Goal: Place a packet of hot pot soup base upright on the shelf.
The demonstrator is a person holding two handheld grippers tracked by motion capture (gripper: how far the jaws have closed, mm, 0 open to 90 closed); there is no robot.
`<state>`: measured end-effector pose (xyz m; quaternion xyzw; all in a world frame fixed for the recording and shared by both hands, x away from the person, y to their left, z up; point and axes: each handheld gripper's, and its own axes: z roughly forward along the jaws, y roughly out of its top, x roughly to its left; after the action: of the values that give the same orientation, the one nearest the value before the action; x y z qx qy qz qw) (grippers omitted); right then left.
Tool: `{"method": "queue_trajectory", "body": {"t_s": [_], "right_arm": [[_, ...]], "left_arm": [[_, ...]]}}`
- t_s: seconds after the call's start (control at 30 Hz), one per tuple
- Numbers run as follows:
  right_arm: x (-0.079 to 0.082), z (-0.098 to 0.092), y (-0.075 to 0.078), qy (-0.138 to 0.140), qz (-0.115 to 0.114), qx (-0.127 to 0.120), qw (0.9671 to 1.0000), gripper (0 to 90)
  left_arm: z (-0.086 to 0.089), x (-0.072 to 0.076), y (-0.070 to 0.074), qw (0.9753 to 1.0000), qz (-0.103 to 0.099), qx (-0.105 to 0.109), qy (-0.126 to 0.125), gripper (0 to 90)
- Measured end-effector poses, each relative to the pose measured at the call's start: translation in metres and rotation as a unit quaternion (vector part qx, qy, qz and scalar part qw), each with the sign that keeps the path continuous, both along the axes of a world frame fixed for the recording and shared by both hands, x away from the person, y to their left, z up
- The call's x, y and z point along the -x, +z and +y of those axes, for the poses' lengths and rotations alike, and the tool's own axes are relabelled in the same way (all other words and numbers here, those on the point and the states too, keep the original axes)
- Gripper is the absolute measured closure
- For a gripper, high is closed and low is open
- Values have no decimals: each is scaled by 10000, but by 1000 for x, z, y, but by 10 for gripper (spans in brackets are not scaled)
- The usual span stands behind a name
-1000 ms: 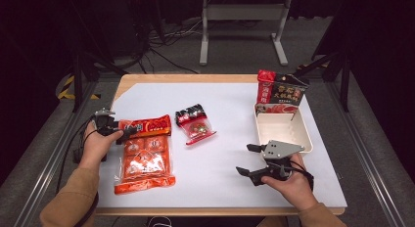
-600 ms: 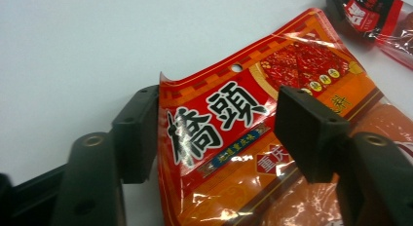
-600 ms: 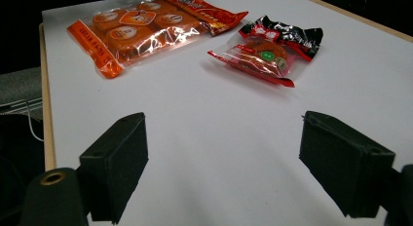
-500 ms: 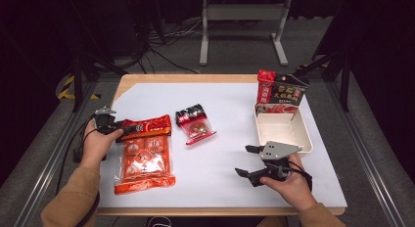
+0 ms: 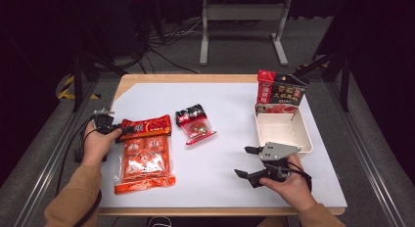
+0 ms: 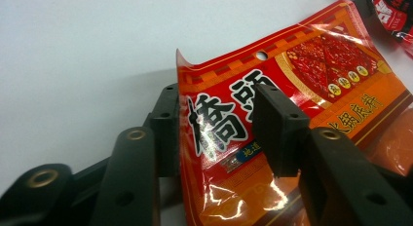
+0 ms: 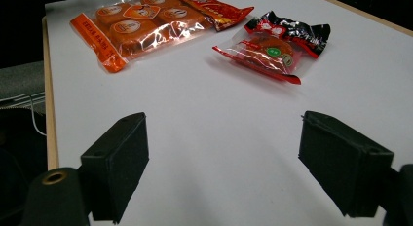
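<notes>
The red sauce packet (image 6: 292,114) is running off the right and bottom edges in the left gripper view, and the fingers (image 6: 277,133) are covering part of its print. In the high view the left gripper (image 5: 122,131) is mostly sitting under the person's hand (image 5: 96,144). The small print on the black-and-red box (image 5: 281,92) is coming out too blurry to read.

Small packet (image 5: 195,125) between large pouch (image 5: 144,153) and right-hand tray (image 5: 306,133).
</notes>
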<state>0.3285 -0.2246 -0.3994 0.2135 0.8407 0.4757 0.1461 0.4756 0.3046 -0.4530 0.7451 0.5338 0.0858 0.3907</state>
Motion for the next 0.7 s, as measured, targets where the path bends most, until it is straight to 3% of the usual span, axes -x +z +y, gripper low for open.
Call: {"method": "queue_trajectory", "body": {"t_s": [0.03, 0.1, 0.2, 0.37, 0.7], "right_arm": [[0, 0, 0, 3, 0, 1, 10000, 191], [0, 0, -1, 7, 6, 7, 10000, 190], [-1, 0, -1, -1, 21, 32, 10000, 188], [-1, 0, -2, -12, 28, 35, 10000, 189], [-1, 0, -2, -27, 101, 16, 9999, 227]], "left_arm": [[0, 1, 0, 9999, 61, 35, 84, 685], [1, 1, 0, 9999, 70, -24, 153, 723], [3, 2, 0, 9997, 12, 67, 224, 849], [4, 7, 7, 9996, -214, 101, 177, 900], [1, 16, 26, 9982, -580, 120, 56, 900]]}}
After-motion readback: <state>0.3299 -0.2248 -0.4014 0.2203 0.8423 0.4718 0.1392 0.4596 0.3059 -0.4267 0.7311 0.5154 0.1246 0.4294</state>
